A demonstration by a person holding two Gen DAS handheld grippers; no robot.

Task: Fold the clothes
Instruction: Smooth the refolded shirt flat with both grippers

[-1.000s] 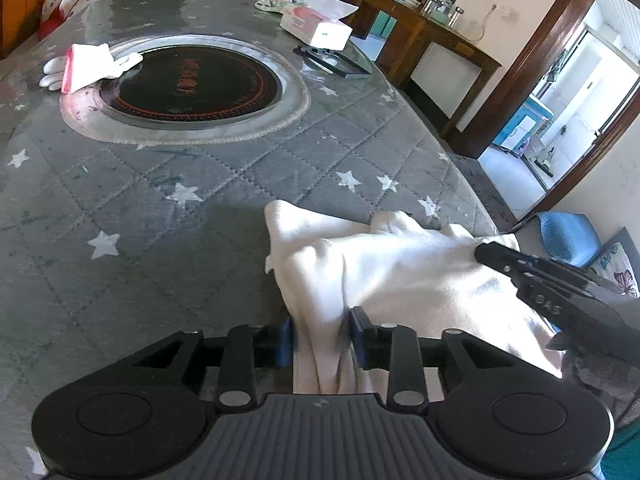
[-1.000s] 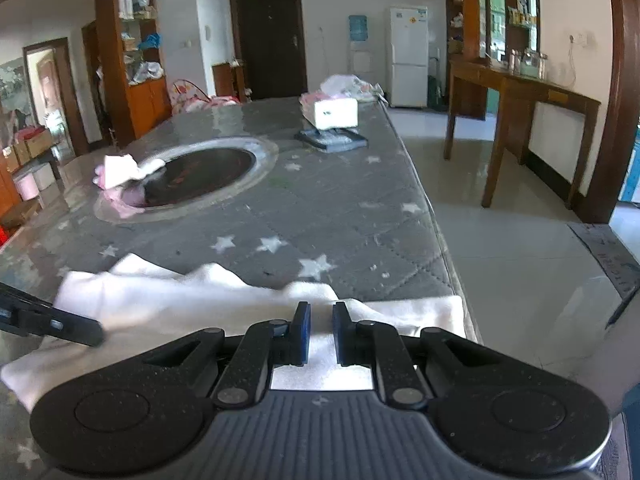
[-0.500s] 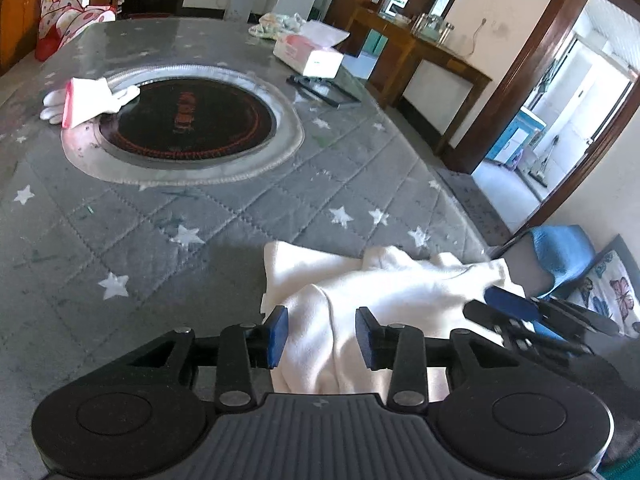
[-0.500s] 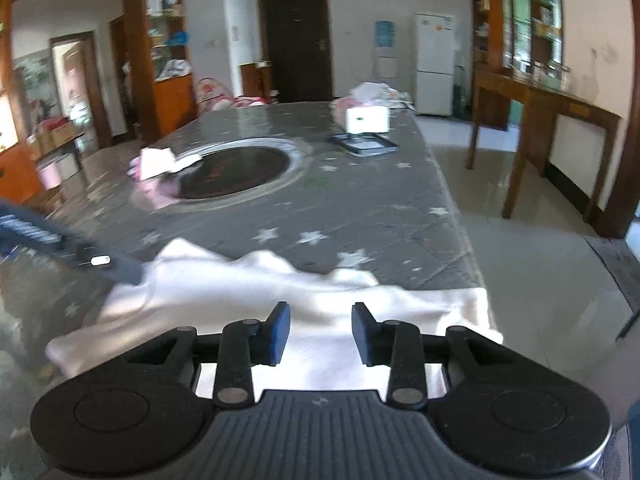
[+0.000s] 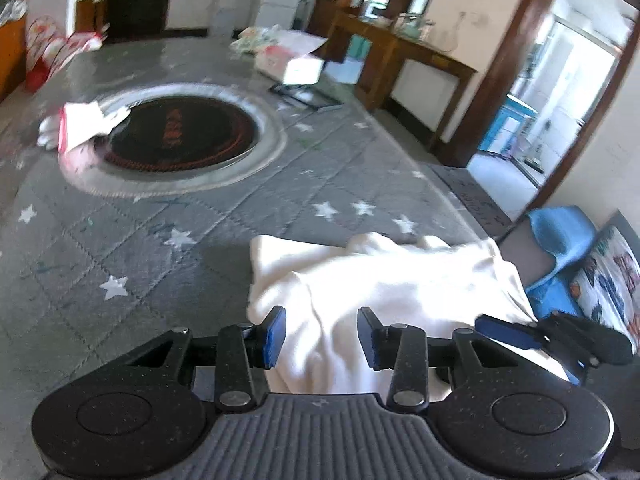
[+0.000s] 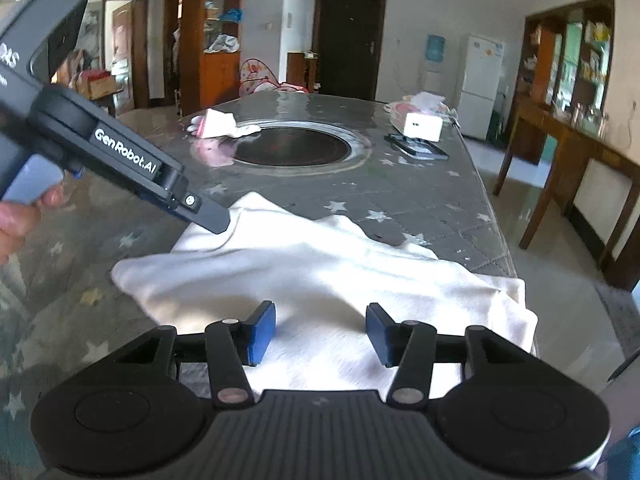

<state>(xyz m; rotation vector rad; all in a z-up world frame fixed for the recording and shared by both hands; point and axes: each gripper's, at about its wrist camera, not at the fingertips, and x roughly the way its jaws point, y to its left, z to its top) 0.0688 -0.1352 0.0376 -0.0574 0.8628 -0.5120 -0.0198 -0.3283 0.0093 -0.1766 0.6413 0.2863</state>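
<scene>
A white garment [image 5: 384, 284] lies folded over at the near right corner of the grey star-patterned table; it also shows in the right wrist view [image 6: 320, 272]. My left gripper [image 5: 322, 336] is open and empty, lifted just above the garment's near edge. My right gripper [image 6: 320, 336] is open and empty above the garment's near side. The right gripper's fingers [image 5: 516, 334] show at the right of the left wrist view. The left gripper's body [image 6: 120, 164] shows at the left of the right wrist view.
A round black hotplate with a silver rim [image 5: 180, 136] is set in the table's middle. Pink and white gloves [image 5: 80, 124] lie on its left rim. A tissue box [image 5: 296, 66] and a dark tablet [image 6: 418, 148] sit farther back. The table's right edge [image 6: 496, 232] drops to the floor.
Both grippers were shut on the garment a second ago; both have opened, let it go and lifted back. The garment now lies on the table.
</scene>
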